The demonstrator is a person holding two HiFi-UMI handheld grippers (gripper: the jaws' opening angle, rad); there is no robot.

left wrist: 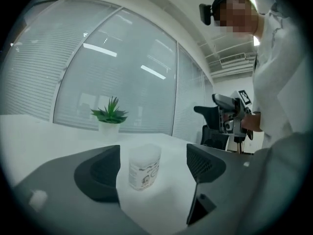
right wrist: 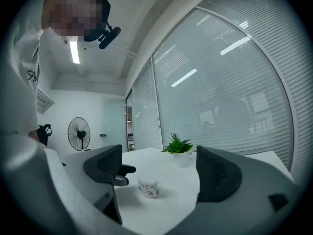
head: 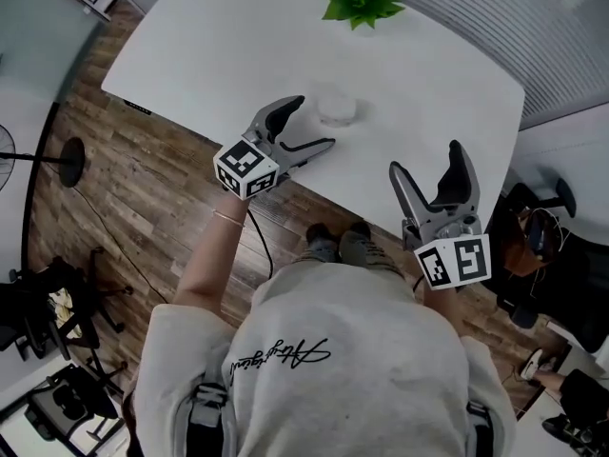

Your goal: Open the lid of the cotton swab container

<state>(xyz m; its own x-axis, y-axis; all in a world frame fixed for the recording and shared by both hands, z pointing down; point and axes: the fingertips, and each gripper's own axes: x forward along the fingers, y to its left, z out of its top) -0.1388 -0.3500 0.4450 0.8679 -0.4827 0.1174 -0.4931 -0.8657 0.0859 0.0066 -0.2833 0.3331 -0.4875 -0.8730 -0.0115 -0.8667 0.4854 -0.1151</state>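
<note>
The cotton swab container (head: 335,108) is a small white round tub with its lid on, standing upright on the white table (head: 419,84). My left gripper (head: 309,126) is open just short of it, and the tub (left wrist: 144,166) stands a little ahead of the gap between the two dark jaws, touching neither. My right gripper (head: 427,157) is open near the table's front edge, well to the right of the tub, with nothing between its jaws. From the right gripper view the tub (right wrist: 148,187) stands further off, with the left gripper's jaw tip beside it.
A small green potted plant (head: 360,0) stands at the table's far edge behind the tub. A wall of window blinds lies beyond it. Wooden floor, a fan stand (head: 67,158) and office chairs surround the table.
</note>
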